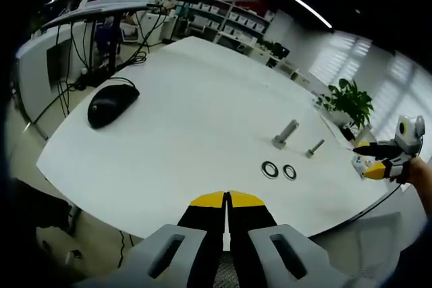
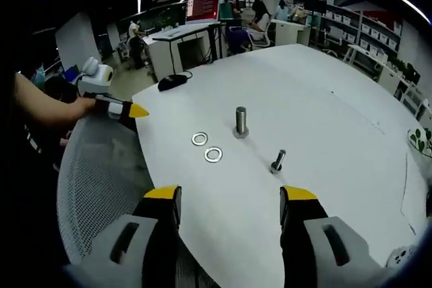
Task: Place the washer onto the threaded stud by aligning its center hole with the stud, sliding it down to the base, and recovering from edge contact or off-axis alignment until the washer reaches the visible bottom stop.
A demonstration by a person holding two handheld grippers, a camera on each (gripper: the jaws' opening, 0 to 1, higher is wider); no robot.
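1. Two flat metal ring washers [image 2: 199, 139] [image 2: 213, 154] lie side by side on the white round table [image 2: 324, 99].
2. Just beyond them stands the large upright threaded metal stud [image 2: 241, 121].
3. A smaller metal bolt [image 2: 277, 160] stands right of it.
4. A black computer mouse [image 1: 111, 102] sits far off.

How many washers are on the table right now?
2. Both lie flat side by side on the white table: one washer nearer the left gripper, the other washer beside it, in front of the big stud. None looks hidden.

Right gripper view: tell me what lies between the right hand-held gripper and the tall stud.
Bare white table and one washer, lying flat between the right hand-held gripper and the tall stud.
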